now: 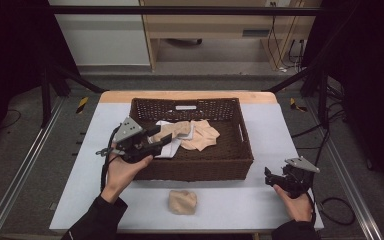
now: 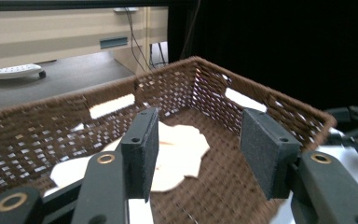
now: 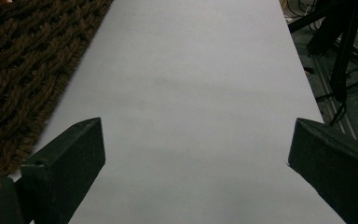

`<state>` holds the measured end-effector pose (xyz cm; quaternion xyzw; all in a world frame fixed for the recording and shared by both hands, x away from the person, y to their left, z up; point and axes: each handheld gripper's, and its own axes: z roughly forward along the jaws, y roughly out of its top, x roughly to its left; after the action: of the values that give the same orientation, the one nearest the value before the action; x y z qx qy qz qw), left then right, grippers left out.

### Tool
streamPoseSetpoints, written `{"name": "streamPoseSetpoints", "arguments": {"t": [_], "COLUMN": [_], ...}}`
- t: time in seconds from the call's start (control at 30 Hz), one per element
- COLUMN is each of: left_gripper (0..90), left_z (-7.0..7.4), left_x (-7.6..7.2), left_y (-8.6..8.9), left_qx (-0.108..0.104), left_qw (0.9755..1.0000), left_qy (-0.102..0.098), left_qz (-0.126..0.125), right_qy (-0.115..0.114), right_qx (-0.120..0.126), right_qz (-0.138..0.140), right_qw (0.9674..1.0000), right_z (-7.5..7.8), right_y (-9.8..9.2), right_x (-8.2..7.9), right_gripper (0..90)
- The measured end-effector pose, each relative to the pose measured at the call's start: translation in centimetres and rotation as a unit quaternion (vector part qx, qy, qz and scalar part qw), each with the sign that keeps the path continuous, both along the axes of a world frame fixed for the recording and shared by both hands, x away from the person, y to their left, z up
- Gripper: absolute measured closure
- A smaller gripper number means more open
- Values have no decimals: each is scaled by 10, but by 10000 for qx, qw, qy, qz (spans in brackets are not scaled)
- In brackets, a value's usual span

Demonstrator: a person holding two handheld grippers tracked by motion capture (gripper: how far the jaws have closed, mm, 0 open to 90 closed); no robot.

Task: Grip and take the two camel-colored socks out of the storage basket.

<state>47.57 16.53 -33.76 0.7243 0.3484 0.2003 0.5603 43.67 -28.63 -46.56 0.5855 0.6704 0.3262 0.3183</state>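
left gripper (image 1: pixel 161 137) hangs mid-frame over the basket (image 1: pixel 245 150), jaws released above the cloths (image 1: pixel 192 134); right gripper (image 1: pixel 272 176) gapes idle. bottom-centre cloth (image 1: pixel 182 202) could get snagged by a sleeve.

A brown woven basket (image 1: pixel 240 150) was set on the table. Inside it, peach cloths (image 1: pixel 200 134) and a white cloth (image 1: pixel 172 147) were heaped crumpled. Another peach cloth (image 1: pixel 182 202) was left bunched just before the basket.
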Motion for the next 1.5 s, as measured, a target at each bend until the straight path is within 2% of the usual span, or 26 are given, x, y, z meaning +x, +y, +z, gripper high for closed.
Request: {"name": "streamPoseSetpoints", "arguments": {"t": [0.03, 0.1, 0.17, 0.23, 0.43, 0.53, 0.67, 0.77, 0.93, 1.17, 1.27, 1.5], "left_gripper": [474, 475, 475, 475, 472, 473, 469, 462, 460, 473, 473, 477], "left_z": [2, 4, 7, 9, 19, 18, 4, -7, -30, -59, -66, -79], "left_x": [6, 14, 23, 29, 57, 69, 89, 100, 113, 120, 120, 121], "left_y": [0, -1, -3, -5, -12, -13, -12, -11, -7, -2, 1, 4], "left_qx": [-66, -18, -12, 47, 389, 500, 692, 914, 1033, 1256, 1398, 1547], "left_qw": [10000, 9999, 9998, 9997, 9979, 9966, 9939, 9907, 9867, 9824, 9793, 9761], "left_qy": [35, 15, 75, 35, -99, -134, 28, 174, 419, 694, 808, 973], "left_qz": [38, 108, 186, 235, 507, 634, 860, 997, 1184, 1196, 1217, 1172], "right_qy": [-6, -22, -21, -30, -6, 27, 18, 7, 30, 28, 35, 48], "right_qx": [1, 7, -2, -13, -21, 9, 7, 8, 3, -10, -54, -14], "right_qz": [0, -2, 4, 16, 17, 32, 46, 37, 38, 36, 46, 21], "right_qw": [10000, 10000, 10000, 10000, 10000, 10000, 10000, 10000, 10000, 10000, 10000, 10000], "right_z": [0, 0, 0, 0, -1, -1, -1, -1, -1, -1, -2, -2], "right_y": [0, 0, 0, 0, 1, 2, 2, 1, 2, 2, 2, 1], "right_x": [0, 0, 0, 1, 1, 2, 2, 2, 3, 2, 3, 3], "right_gripper": [39, 39, 39, 39, 39, 39, 40, 39, 39, 40, 41, 41]}}
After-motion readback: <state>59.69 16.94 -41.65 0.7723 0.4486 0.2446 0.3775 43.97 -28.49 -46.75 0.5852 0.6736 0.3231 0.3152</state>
